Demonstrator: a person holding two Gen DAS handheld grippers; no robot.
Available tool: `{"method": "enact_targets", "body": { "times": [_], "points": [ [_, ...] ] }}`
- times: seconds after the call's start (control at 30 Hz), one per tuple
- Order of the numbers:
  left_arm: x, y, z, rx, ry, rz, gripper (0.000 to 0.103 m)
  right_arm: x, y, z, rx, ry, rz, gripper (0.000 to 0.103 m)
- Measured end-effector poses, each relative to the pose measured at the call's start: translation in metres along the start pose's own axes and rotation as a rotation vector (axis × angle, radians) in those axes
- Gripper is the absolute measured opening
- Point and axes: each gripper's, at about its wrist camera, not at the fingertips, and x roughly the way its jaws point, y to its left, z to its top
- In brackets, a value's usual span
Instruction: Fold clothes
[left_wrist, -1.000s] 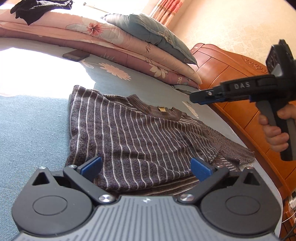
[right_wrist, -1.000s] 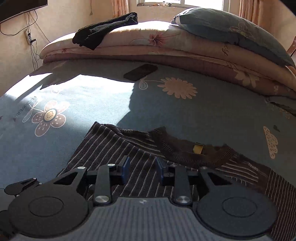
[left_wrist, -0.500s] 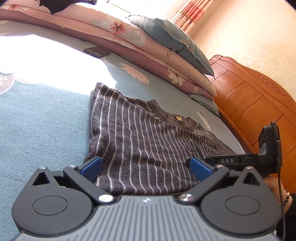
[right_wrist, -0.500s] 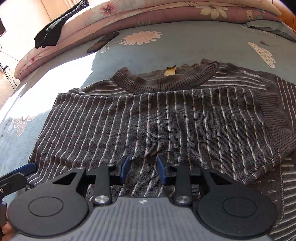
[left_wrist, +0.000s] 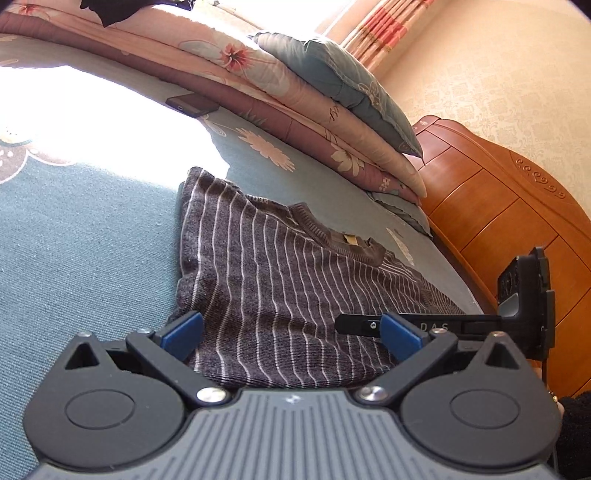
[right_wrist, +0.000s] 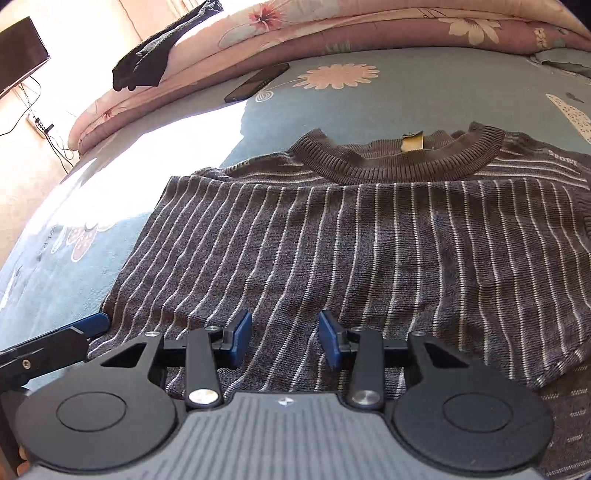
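Right wrist: sweater (right_wrist: 369, 240) under right claw (right_wrist: 284, 339)

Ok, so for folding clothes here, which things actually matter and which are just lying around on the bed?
Part of the job:
striped sweater
left gripper, jaws open
right gripper, jaws opening over the sweater's near edge

Just lying about:
phone
black garment on the folded quilt
pillow

Both wrist cameras sit low and close over the striped sweater (left_wrist: 280, 280) on the bed (left_wrist: 74, 236). The left view looks across it toward the headboard (left_wrist: 491, 206); the right faces its collar (right_wrist: 399, 162) and the folded quilts (right_wrist: 332, 26).
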Motion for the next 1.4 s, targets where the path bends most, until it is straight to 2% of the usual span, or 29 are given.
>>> {"method": "enact_targets", "body": {
  "times": [0.13,0.3,0.47,0.57,0.67,0.8,0.87,0.93,1.0,1.07,1.13,1.27,1.3,1.4],
  "points": [
    [-0.004,0.003,0.002,-0.023,-0.026,-0.011,0.101,-0.002,0.009,0.005,0.005,-0.03,0.126,0.047],
    [-0.006,0.006,0.003,-0.048,-0.045,-0.029,0.101,0.014,0.023,0.002,-0.037,0.012,0.068,0.048],
    [-0.012,0.006,0.004,-0.046,-0.086,-0.053,0.101,0.019,0.033,0.009,-0.033,-0.052,0.13,0.05],
    [-0.017,0.009,0.006,-0.07,-0.115,-0.089,0.101,0.009,0.035,0.006,-0.035,-0.038,0.119,0.049],
    [-0.019,0.011,0.007,-0.09,-0.123,-0.105,0.101,-0.004,0.036,-0.011,-0.046,-0.012,0.133,0.049],
    [-0.018,0.012,0.007,-0.093,-0.122,-0.103,0.101,-0.003,0.04,-0.031,-0.045,0.068,0.172,0.05],
    [-0.018,0.012,0.008,-0.095,-0.123,-0.098,0.101,-0.008,0.048,-0.031,-0.093,0.086,0.194,0.05],
    [-0.017,0.013,0.007,-0.1,-0.121,-0.099,0.101,-0.016,0.049,-0.025,-0.089,0.06,0.224,0.049],
    [-0.017,0.013,0.007,-0.104,-0.118,-0.1,0.101,-0.018,0.049,-0.018,-0.068,-0.002,0.191,0.049],
    [-0.015,0.012,0.007,-0.094,-0.108,-0.098,0.101,-0.009,0.048,-0.015,-0.028,-0.006,0.183,0.049],
    [-0.013,0.01,0.007,-0.077,-0.096,-0.099,0.101,0.006,0.049,-0.022,0.003,0.072,0.208,0.05],
    [-0.01,0.004,0.005,-0.04,-0.072,-0.109,0.101,-0.016,0.05,-0.035,-0.066,0.096,0.255,0.049],
    [-0.009,0.002,0.004,-0.03,-0.065,-0.111,0.101,-0.028,0.042,-0.035,-0.065,0.073,0.242,0.049],
    [-0.002,-0.005,0.0,0.011,-0.037,-0.098,0.101,-0.06,0.008,-0.027,-0.04,-0.022,0.103,0.049]
  ]
}}
